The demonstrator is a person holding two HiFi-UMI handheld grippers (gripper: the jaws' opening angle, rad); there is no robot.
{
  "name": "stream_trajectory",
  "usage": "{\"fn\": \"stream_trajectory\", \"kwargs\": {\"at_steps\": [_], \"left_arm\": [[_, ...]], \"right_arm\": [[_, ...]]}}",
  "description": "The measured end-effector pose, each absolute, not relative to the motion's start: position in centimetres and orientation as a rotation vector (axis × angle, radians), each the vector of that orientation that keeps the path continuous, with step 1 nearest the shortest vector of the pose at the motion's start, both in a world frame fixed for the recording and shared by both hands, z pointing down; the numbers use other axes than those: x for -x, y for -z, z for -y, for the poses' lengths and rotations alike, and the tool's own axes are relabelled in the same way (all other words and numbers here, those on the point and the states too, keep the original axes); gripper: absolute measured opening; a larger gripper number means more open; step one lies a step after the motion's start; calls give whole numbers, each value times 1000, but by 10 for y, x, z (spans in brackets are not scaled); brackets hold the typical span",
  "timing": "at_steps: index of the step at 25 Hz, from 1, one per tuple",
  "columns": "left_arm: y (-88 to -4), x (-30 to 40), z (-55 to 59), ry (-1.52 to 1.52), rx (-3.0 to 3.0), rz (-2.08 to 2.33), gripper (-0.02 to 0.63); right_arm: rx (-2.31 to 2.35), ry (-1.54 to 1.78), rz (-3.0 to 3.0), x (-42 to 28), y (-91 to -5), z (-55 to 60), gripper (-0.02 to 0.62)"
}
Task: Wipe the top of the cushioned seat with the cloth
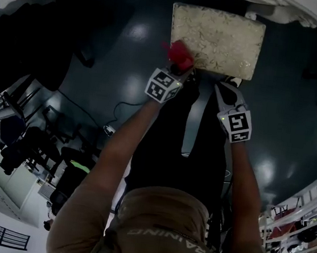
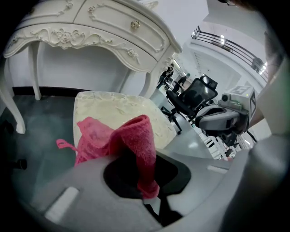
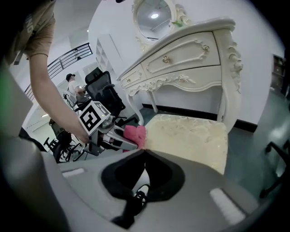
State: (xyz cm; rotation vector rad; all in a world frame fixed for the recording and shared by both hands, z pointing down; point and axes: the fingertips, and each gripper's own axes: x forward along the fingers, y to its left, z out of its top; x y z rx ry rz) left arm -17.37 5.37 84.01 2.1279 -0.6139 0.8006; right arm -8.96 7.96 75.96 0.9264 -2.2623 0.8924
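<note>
The cushioned seat (image 1: 215, 35) is a cream rectangle on the dark floor at the top of the head view. A pink-red cloth (image 1: 177, 54) lies bunched over its near left corner. My left gripper (image 1: 181, 70) is shut on this cloth (image 2: 133, 140), which folds up out of the jaws and droops over the seat (image 2: 113, 111) edge. My right gripper (image 1: 228, 84) hovers at the seat's near right edge, jaws shut together on nothing (image 3: 144, 150). From the right gripper view the seat (image 3: 195, 136) lies just ahead, with the cloth (image 3: 135, 134) and left gripper (image 3: 118, 141) at its left.
A white carved dressing table (image 2: 90, 31) stands right behind the seat, its legs (image 3: 229, 102) flanking it. Black office chairs (image 2: 192, 97) stand off to the side. A cable (image 1: 105, 119) runs over the dark floor on my left.
</note>
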Motion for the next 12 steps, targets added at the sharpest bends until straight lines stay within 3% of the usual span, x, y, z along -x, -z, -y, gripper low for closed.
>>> {"fn": "stream_trajectory", "kwargs": {"at_steps": [12], "left_arm": [[-835,66,-69,-812,-2122,540,41]], "right_arm": [[-1013,-919,2224,-9,-760,-100,3]]}}
